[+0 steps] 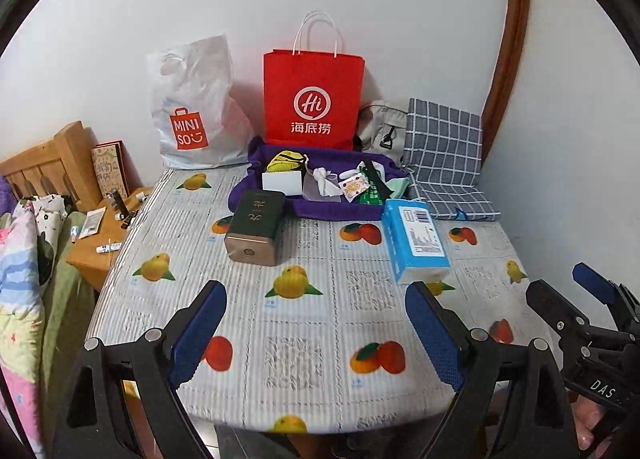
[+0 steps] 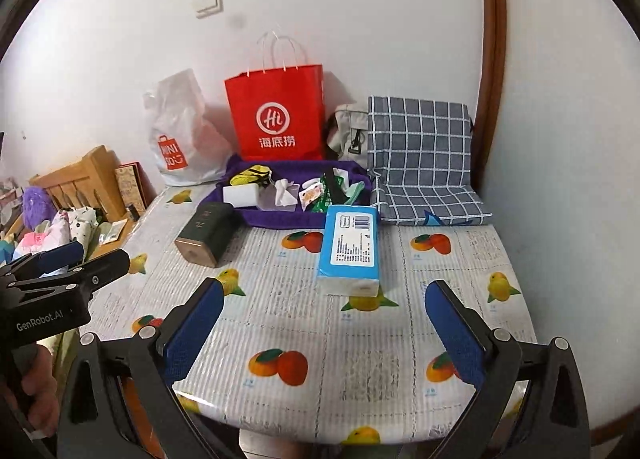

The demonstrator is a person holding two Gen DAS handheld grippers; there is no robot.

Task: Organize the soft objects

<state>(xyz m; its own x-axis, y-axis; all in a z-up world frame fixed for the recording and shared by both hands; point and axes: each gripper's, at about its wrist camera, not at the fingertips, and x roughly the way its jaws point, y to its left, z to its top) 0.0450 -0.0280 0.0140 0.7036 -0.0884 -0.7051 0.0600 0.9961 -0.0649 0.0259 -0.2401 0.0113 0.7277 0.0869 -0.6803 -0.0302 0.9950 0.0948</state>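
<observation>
Tissue pack (image 2: 349,247) on table ahead of right gripper (image 2: 324,323) — both grippers' jaws spread, empty.

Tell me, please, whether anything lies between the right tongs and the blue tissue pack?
Nothing visible does. The right tongs are open over bare tablecloth, with the blue tissue pack just ahead; the dark tin sits off to the left.

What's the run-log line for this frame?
phase: pre-grasp | left gripper: open, empty | right gripper: open, empty | blue tissue pack: on table, untouched | purple tray: holds small items
</observation>
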